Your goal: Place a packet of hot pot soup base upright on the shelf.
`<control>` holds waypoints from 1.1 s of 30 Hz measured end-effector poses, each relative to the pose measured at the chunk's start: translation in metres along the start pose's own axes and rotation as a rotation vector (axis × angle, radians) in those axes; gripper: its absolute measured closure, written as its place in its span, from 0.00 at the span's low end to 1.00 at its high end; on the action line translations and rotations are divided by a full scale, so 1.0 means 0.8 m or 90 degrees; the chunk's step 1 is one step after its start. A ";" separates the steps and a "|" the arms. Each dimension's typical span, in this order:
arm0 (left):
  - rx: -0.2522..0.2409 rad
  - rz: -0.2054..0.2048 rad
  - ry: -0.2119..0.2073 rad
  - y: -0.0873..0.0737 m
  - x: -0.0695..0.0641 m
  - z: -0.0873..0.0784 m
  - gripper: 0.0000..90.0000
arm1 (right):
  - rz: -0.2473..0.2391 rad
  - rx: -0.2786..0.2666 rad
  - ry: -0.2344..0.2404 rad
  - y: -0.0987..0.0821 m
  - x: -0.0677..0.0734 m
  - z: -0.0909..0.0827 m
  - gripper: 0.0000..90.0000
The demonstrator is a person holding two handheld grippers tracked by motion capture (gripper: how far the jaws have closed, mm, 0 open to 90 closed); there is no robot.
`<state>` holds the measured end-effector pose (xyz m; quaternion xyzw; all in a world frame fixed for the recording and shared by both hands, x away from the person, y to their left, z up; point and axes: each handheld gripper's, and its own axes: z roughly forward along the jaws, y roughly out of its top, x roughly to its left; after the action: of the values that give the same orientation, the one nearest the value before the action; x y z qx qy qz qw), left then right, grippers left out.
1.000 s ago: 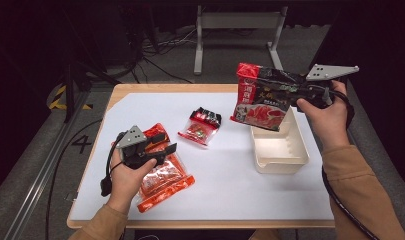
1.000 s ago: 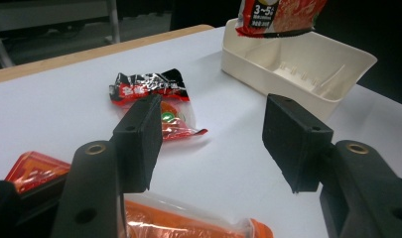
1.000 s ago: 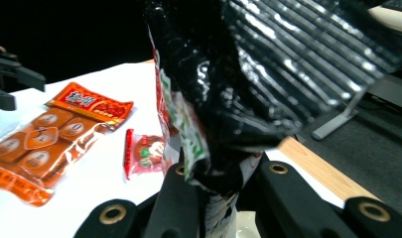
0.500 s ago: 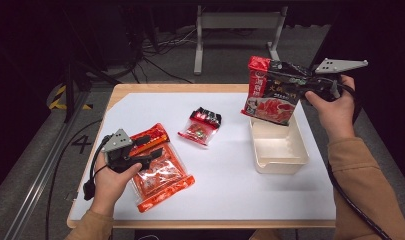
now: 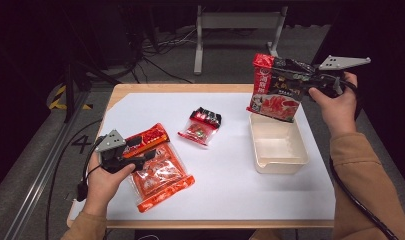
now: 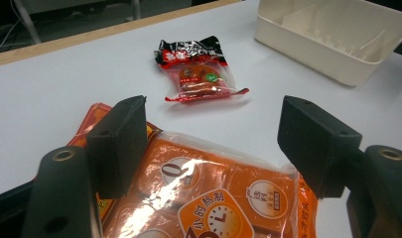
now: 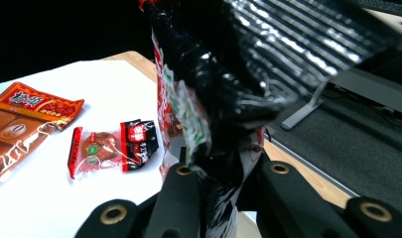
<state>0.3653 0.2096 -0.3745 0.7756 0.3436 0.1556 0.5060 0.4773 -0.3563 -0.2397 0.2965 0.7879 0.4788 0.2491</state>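
Nearest you, your left tongs [image 5: 146, 156] have just been opening and now stand spread over the orange packet [image 5: 160, 172] that lies flat on the white tabletop [image 5: 225, 170], their pads off it. Farther out, the small red-and-black packet [image 5: 200, 125] lies by itself near the tabletop's middle. Beyond it, your right tongs [image 5: 304, 81] are clamped tight on the red-and-black bag [image 5: 275, 90], which hangs in the air above the far end of the cream tray [image 5: 279, 160].

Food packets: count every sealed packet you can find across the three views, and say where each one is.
3. The large orange packet lies on the table under the left claw; the small red-and-black packet lies mid-table; the red-and-black bag hangs in the right claw over the cream tray.
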 end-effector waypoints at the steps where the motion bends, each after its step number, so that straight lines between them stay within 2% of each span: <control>1: 0.002 0.005 0.002 0.000 0.002 -0.001 0.31 | 0.000 0.000 0.001 -0.001 -0.002 0.002 0.94; 8: -0.002 -0.005 0.003 -0.002 0.006 -0.004 0.31 | -0.009 -0.007 0.010 -0.002 -0.013 0.006 0.94; 16: -0.003 -0.011 0.019 -0.011 0.009 -0.016 0.30 | -0.026 0.001 0.022 -0.009 -0.022 0.015 0.93; 21: -0.013 -0.024 0.032 -0.014 0.010 -0.027 0.30 | -0.018 0.008 0.030 -0.015 -0.029 0.023 0.93; 29: -0.016 -0.036 0.044 -0.021 0.014 -0.037 0.30 | -0.016 0.020 0.038 -0.025 -0.033 0.035 0.93; 33: -0.018 -0.042 0.044 -0.022 0.015 -0.039 0.30 | -0.028 0.028 0.038 -0.027 -0.034 0.040 0.92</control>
<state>0.3488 0.2430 -0.3775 0.7508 0.3839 0.1706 0.5098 0.5128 -0.3638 -0.2692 0.2702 0.8116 0.4642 0.2297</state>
